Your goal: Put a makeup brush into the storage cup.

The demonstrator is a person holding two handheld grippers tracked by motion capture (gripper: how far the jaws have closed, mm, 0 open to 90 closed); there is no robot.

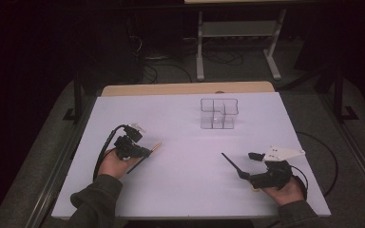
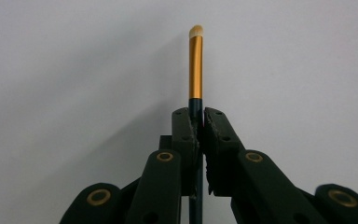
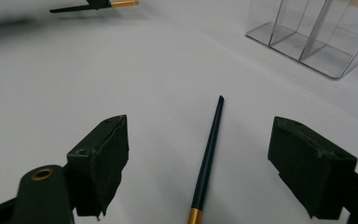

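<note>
1. Gripping a brush (image 2: 196,60), the left claw (image 1: 145,152) is clamping its jaws tight on the dark handle just below the gold band, with the pale tip pointing away over the white surface (image 1: 180,190).
2. The left hand (image 1: 116,165) is resting at the near left of the surface, and the brush handle is sticking out behind the claw.
3. The right claw (image 3: 198,158) is standing wide open and holding nothing.
4. A second brush (image 3: 207,158) is lying flat on the surface between the open jaws, touching neither pad.
5. A clear divided box (image 1: 218,114) is standing upright toward the far side, well apart from both claws.
</note>
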